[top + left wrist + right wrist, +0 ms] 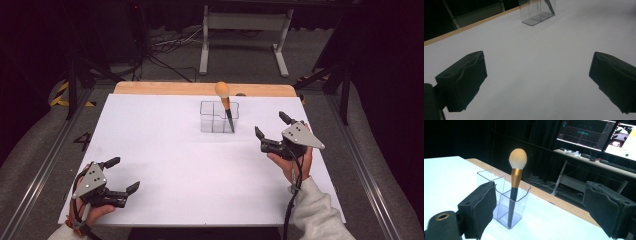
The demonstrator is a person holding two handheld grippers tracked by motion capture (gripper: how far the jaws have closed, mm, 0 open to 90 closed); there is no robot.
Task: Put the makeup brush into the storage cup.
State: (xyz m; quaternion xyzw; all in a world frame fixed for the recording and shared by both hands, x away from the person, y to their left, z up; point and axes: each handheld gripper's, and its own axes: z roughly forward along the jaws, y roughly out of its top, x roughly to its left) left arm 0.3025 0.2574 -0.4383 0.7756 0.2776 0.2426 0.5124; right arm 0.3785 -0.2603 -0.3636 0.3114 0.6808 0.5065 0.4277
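We take the makeup brush (514,187) to be the thing in hand: it stands tilted, bristle head up, in one compartment of the clear organizer (522,195), which sits on the white worktop (190,165) toward its far edge, a little right of the middle. In the high view it looks to be the compartment nearest the right claw (274,131), with the handle foot resting on the floor of the box and the ferrule leaning against its rim. We judge the brush light and stiff along its dark handle and copper-coloured ferrule, while the pale domed head is soft and would crush or splay if pinched. The handle looks smooth and likely slippery, so we would take hold at the ferrule or just below it, above the rim, and lift along the line of the tilt. The organizer seems thin, rigid plastic, light enough to tip or slide if the brush drags on its wall. The right claw is released, jaws spread wide and empty, hovering near the organizer on its right side; the left claw (121,175) is likewise spread and empty, near the worktop's near left corner, well apart from the box. We can read no brand, label or writing on the brush or organizer.
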